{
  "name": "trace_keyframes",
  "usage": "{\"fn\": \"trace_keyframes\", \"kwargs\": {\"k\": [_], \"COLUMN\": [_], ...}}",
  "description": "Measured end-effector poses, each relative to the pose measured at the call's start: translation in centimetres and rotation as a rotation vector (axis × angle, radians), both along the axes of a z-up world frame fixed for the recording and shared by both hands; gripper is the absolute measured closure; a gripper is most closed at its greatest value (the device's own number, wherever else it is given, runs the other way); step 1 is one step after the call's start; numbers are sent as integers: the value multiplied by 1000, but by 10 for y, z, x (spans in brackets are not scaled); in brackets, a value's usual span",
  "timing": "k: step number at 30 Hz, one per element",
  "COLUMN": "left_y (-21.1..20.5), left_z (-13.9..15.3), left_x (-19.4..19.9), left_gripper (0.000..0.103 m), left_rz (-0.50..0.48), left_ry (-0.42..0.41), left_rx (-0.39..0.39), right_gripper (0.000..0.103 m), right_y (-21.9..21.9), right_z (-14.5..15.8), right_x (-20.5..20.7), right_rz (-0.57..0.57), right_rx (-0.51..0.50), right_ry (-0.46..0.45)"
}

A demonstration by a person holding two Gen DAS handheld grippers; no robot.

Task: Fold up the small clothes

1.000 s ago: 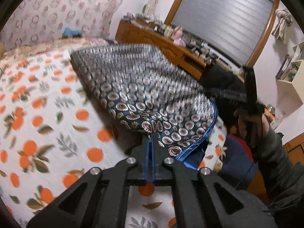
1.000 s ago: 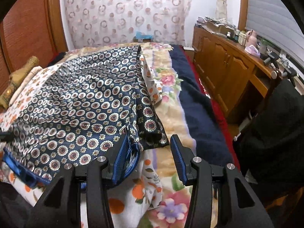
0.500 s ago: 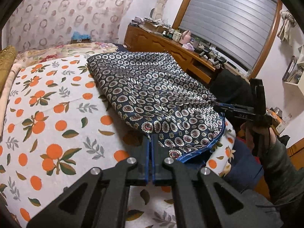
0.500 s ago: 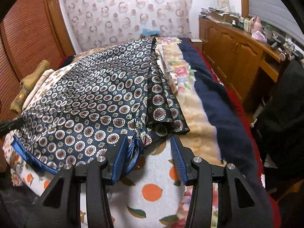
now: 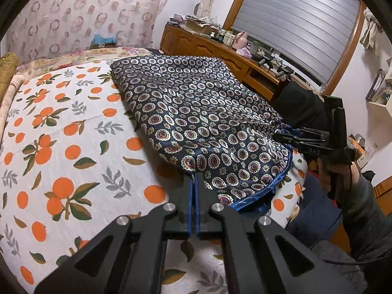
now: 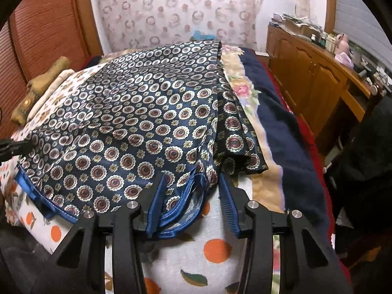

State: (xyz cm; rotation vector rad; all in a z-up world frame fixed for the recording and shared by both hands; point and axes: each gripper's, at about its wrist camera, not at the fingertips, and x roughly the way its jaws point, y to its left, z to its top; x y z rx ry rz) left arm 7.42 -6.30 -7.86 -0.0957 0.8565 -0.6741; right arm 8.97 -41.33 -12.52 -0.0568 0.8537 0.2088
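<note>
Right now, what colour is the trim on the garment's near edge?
Bright blue trim on the navy medallion-print garment; clearest in the right wrist view.

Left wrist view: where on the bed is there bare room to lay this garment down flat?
The orange-print white bedsheet lies bare left of the navy medallion-patterned silky garment, out to the gold cushion at the far-left edge. Crowded: the garment's right side, where the right gripper closes around its blue-trimmed hem and a dark blue blanket runs alongside.
</note>
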Motion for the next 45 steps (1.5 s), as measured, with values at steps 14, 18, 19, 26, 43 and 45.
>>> {"fn": "trace_keyframes", "kwargs": {"k": [14,18,19,26,43,45], "left_y": [7,7,7,14,7,4], "left_z": [45,71,75,82,27,28], "left_x": [13,39,46,114,220,222], "left_gripper": [103,103,103,103,103,103], "left_rz": [-6,20,26,112,168,148], "left_ry": [-105,-167,-173,-163,-38,-48], "left_rx": [-117,-148,-154,-168,-76,-57], "right_gripper": [100,100,100,100,92,87], "right_y": [-2,0,2,4,-8,-12], "right_z": [38,72,79,96,77,77], "right_x": [-8,6,12,71,178,182], "right_rz": [70,78,80,81,45,37], "right_rx": [142,150,147,149,229,233], "right_ry": [-126,-216,-236,-268,-220,-226]}}
